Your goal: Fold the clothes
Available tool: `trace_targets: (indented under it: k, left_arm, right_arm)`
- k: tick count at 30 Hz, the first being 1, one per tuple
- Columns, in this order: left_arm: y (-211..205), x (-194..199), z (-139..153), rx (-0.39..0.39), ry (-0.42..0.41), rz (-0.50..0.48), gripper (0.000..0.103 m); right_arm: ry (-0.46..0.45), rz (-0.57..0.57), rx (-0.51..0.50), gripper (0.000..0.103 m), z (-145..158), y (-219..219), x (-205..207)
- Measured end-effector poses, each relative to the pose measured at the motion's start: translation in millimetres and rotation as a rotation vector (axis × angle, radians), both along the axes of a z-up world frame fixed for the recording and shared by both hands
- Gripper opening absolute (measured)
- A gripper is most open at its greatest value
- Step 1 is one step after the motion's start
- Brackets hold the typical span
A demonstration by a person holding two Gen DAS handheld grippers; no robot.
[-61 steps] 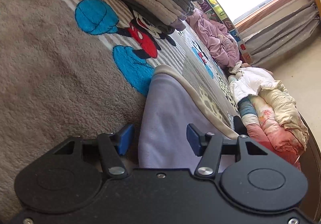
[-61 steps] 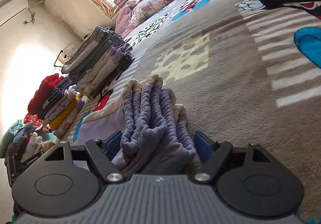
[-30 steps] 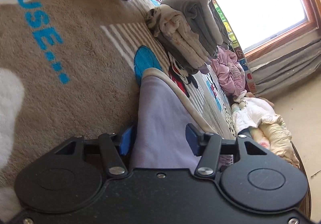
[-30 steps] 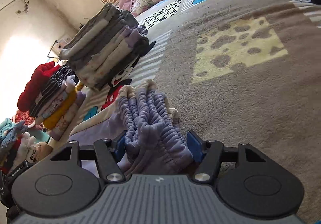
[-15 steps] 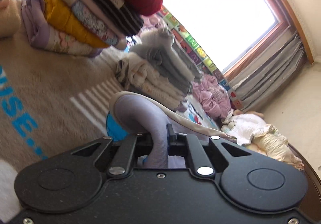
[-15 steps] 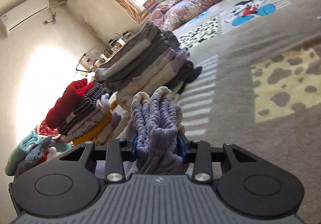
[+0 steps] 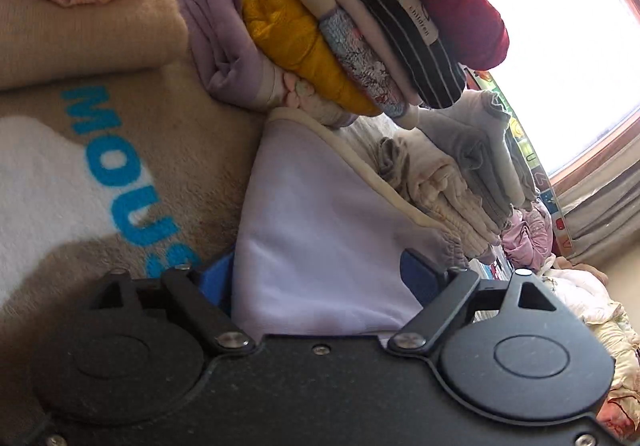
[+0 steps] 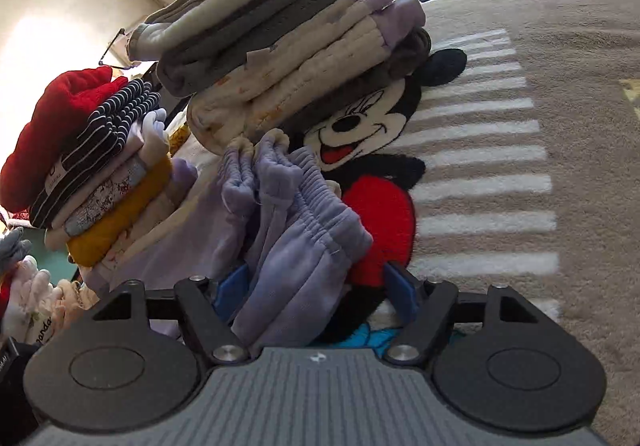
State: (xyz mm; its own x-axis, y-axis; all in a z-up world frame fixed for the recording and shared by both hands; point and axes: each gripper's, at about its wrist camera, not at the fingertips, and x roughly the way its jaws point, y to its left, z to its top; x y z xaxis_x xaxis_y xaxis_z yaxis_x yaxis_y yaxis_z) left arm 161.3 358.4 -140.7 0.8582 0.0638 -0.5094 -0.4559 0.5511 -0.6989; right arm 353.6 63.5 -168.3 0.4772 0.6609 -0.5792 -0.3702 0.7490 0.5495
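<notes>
Both claws have just been opening: the left claw (image 7: 320, 278) and right claw (image 8: 310, 292) are released, straddling the folded lavender trousers (image 8: 296, 246). The trousers lie on the carpet (image 8: 520, 206), running left to right between two folded stacks.

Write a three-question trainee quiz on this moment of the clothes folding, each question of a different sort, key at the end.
1. True or false: the left gripper is clamped shut on the lavender garment.
2. Multiple choice: in the multicoloured pile, which item lies on top? A) yellow knit B) red garment C) striped garment
3. Fill in: the lavender garment's gathered waistband lies over the carpet's printed cartoom mouse, between the fingers of the ___ gripper.

Key:
1. False: its jaws have just been opening and stand wide, the cloth loose between them.
2. B, the red garment.
3. Right; its jaws too have just opened.
</notes>
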Motion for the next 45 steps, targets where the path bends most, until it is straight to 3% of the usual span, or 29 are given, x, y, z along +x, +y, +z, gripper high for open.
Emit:
trace_targets:
  k: [4,8,12,16,24,30,36,45]
  left_arm:
    - [0,-7,0,-0.009,-0.01,0.013,0.086]
    - [-6,-12,6,0.059,0.013,0.041,0.086]
    - [-16,-17,15,0.181,0.057,0.035,0.087]
    - [-36,-19,27,0.357,0.121,-0.008,0.09]
    - [-91,-26,45,0.63,0.207,-0.123,0.103]
    - [-119,-40,72,0.7,0.226,-0.087,0.103]
    - [-132,-65,105,0.722,0.223,-0.049,0.103]
    - [-161,-87,125,0.784,0.269,-0.038,0.103]
  right_arm:
    - [0.026,-0.029,0.038,0.073,1,-10,-7]
    - [0.037,-0.043,0.018,0.073,7,-13,-11]
    - [0.011,-0.04,-0.038,0.073,15,-18,-28]
    - [-0.062,0.005,-0.169,0.076,28,-16,-54]
    - [-0.22,0.058,-0.428,0.098,60,-4,-101]
    - [-0.304,0.079,-0.487,0.102,92,0,-130]
    - [-0.387,0.077,-0.503,0.103,129,-5,-158]
    - [-0.424,0.072,-0.47,0.103,164,-19,-190]
